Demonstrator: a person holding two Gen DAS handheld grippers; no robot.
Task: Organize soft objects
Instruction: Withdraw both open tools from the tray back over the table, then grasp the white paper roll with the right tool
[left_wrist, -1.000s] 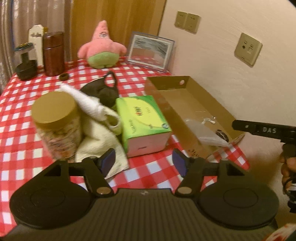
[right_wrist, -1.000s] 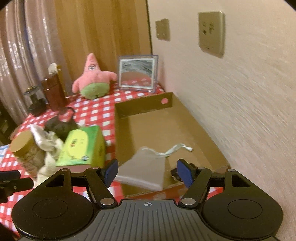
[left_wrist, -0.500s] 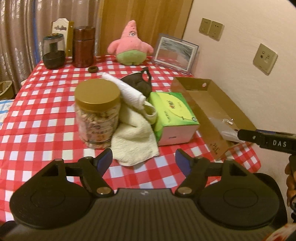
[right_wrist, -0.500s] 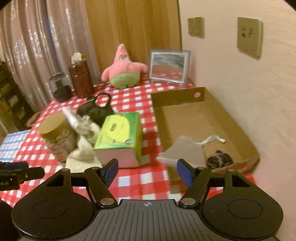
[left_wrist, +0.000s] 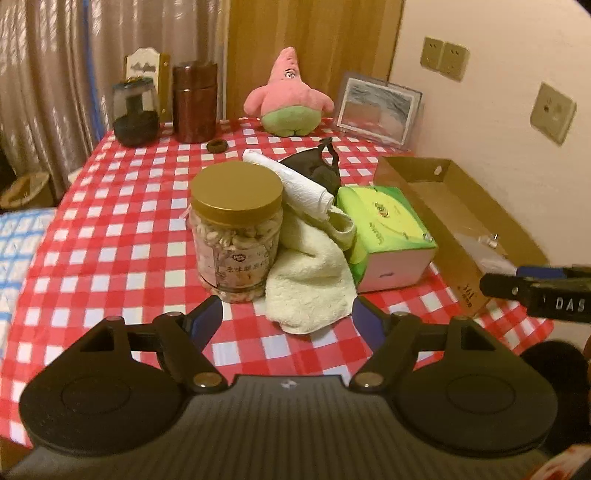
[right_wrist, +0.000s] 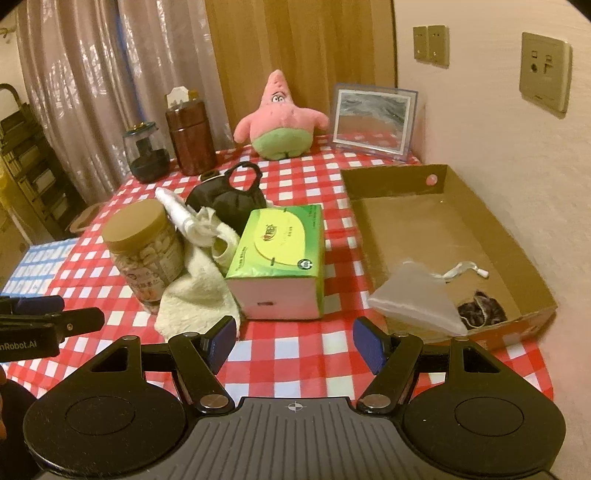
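Observation:
A cream towel (left_wrist: 310, 273) (right_wrist: 199, 291) lies between a nut jar (left_wrist: 236, 229) and a green tissue box (left_wrist: 384, 236) (right_wrist: 280, 258), with a rolled white cloth (left_wrist: 291, 184) on top and a black mask (left_wrist: 317, 168) (right_wrist: 229, 199) behind. A pink star plush (left_wrist: 288, 99) (right_wrist: 280, 118) sits at the back. The cardboard tray (right_wrist: 436, 229) (left_wrist: 443, 199) on the right holds a grey pouch (right_wrist: 417, 295) and a dark scrunchie (right_wrist: 480, 314). My left gripper (left_wrist: 288, 317) is open, just short of the towel. My right gripper (right_wrist: 295, 339) is open, near the table's front edge.
A brown canister (left_wrist: 194, 103), a dark glass jar (left_wrist: 135, 110) and a framed picture (left_wrist: 376, 107) stand at the back of the red checked table (left_wrist: 110, 229). A small dark ring (left_wrist: 216, 146) lies near the canister. The wall runs along the right.
Both grippers have pulled back from the table and tray, so more of the table shows. The right gripper has swung left from over the tray. Both stay open and empty.

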